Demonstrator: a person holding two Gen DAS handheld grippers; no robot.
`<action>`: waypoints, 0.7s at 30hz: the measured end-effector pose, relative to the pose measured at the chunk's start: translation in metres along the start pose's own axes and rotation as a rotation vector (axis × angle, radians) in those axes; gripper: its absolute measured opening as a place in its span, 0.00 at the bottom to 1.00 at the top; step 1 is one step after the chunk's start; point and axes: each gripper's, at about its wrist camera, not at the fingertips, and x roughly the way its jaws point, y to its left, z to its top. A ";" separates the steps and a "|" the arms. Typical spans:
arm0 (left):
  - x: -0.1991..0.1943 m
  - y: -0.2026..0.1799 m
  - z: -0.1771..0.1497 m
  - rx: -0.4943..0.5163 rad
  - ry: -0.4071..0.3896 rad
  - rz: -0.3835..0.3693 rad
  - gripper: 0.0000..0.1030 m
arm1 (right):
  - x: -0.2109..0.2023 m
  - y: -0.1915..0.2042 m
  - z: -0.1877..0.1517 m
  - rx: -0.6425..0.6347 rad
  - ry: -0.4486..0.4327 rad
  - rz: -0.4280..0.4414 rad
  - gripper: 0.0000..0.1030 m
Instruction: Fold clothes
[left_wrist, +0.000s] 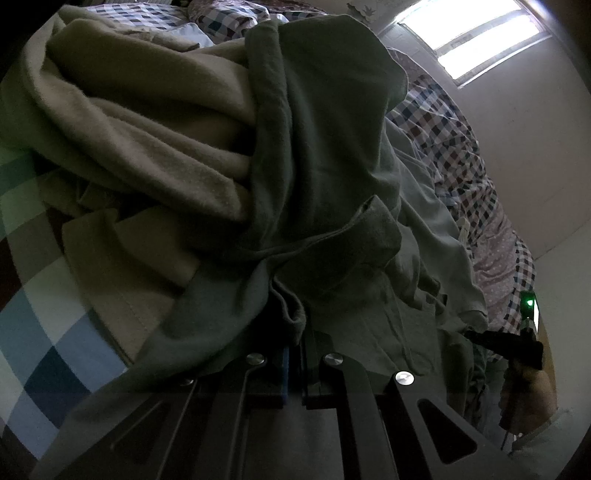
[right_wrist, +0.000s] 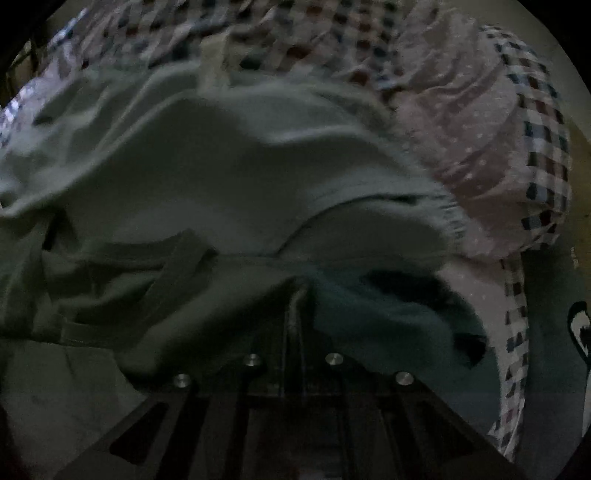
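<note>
Both tongs are pinched shut on the green shirt (left_wrist: 325, 155): left tongs (left_wrist: 294, 332) and right tongs (right_wrist: 297, 306) sit low in each frame; cloth piles upward on the bed (left_wrist: 40, 350).

Matt, fuzzy green cloth garment (left_wrist: 325, 147)

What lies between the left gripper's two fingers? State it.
A bunched fold of the dark green garment is pinched in the shut left gripper; the left wrist view shows it.
</note>
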 end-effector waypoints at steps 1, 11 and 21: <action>0.000 0.000 0.000 0.001 0.001 -0.002 0.02 | -0.007 -0.014 0.001 0.034 -0.021 0.013 0.03; 0.002 -0.004 0.000 0.043 0.008 0.008 0.02 | -0.003 -0.077 0.001 0.139 -0.108 0.061 0.04; 0.001 -0.003 0.000 0.039 0.008 0.017 0.02 | -0.043 -0.071 -0.024 0.129 -0.217 0.187 0.39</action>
